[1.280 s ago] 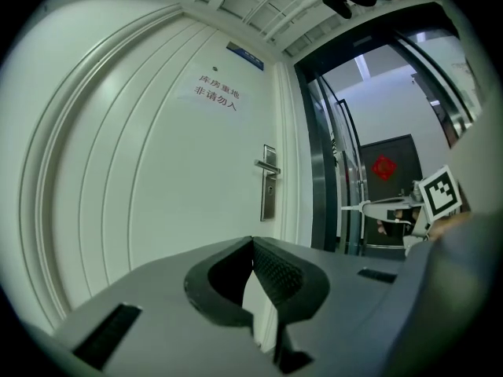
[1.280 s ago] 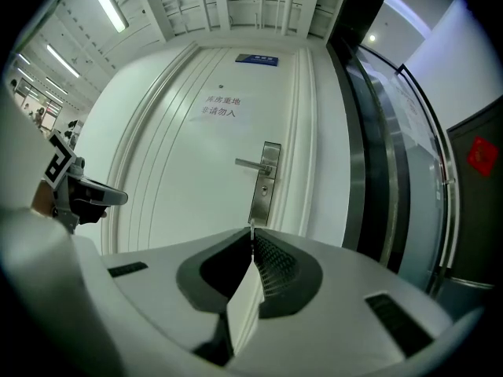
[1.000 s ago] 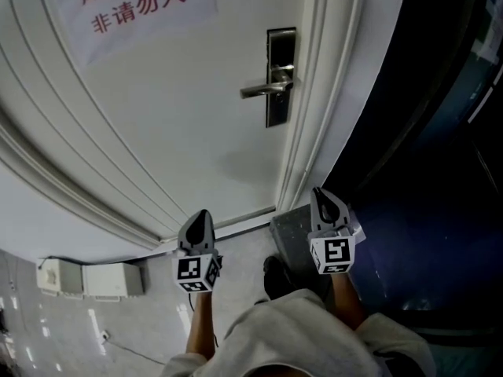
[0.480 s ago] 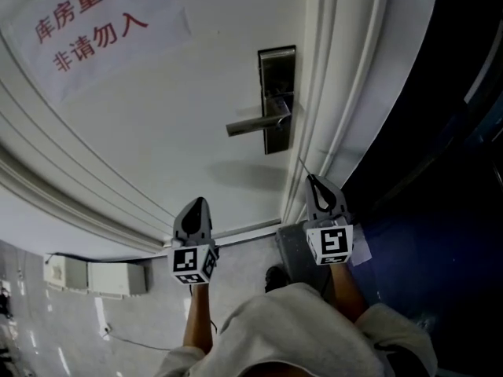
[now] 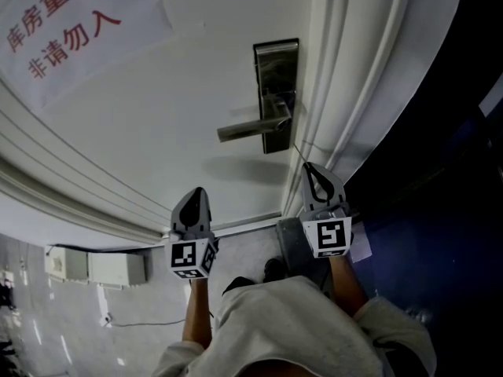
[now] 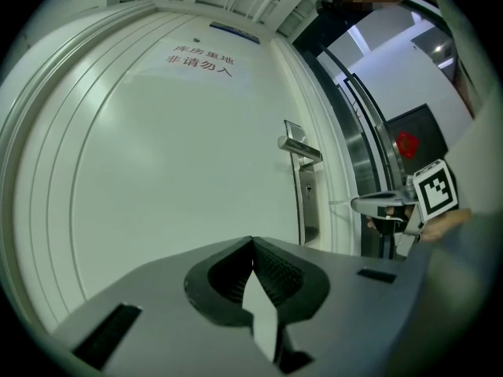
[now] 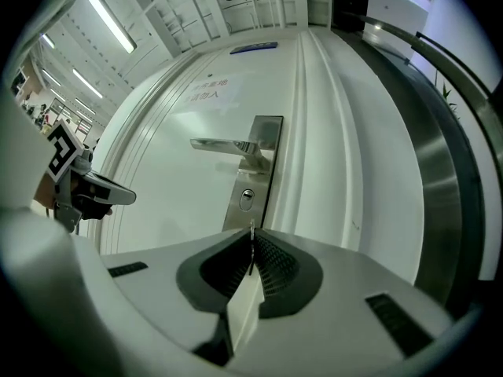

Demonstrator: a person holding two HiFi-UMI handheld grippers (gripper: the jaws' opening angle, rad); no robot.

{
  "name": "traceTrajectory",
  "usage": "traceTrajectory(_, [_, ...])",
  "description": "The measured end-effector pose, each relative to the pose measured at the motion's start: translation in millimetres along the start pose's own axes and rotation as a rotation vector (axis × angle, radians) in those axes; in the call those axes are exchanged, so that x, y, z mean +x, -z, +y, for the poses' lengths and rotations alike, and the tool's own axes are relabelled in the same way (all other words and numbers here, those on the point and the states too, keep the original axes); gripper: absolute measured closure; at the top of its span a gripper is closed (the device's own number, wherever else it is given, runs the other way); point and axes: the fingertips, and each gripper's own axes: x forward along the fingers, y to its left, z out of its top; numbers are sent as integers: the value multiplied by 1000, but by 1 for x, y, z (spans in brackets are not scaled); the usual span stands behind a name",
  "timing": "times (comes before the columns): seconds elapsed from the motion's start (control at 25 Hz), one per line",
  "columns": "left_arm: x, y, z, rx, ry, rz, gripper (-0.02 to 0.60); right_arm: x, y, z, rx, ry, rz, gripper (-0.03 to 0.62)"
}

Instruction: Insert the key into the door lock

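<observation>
— How is the light?
— Even and bright on the white door [image 5: 181,108]; its handle [image 5: 247,129] casts a soft shadow beneath. Right of the door the head view goes nearly black.
— And sharpness?
— Both gripper views bow hard at the edges, corners dark. Ceiling strip lights [image 7: 114,22] glare in the right one.

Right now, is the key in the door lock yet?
Out: the key sits pinched in the right gripper, apart from the keyhole under the handle.

A paper notice [image 5: 71,30] printed in red hangs at upper left, and white boxes [image 5: 98,268] sit at the glossy floor's [image 5: 47,328] edge.
</observation>
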Motion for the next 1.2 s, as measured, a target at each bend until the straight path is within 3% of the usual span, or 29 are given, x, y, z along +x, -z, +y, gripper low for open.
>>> traceTrajectory(0.52, [18,11,16,-41,97,16,563,17,-4,10,-68,70,56,565])
traceTrajectory(0.76, [19,13,21,-85,133,5,563,28,-17,23,-419,85,89,565])
traceTrajectory(1.0, [23,6,21,-63,156,-35,563,37,-28,35,-907,92,93,565])
traceTrajectory(1.2, [23,4,22,-70,157,-32,563,37,-25,36,-1074,91,105,565])
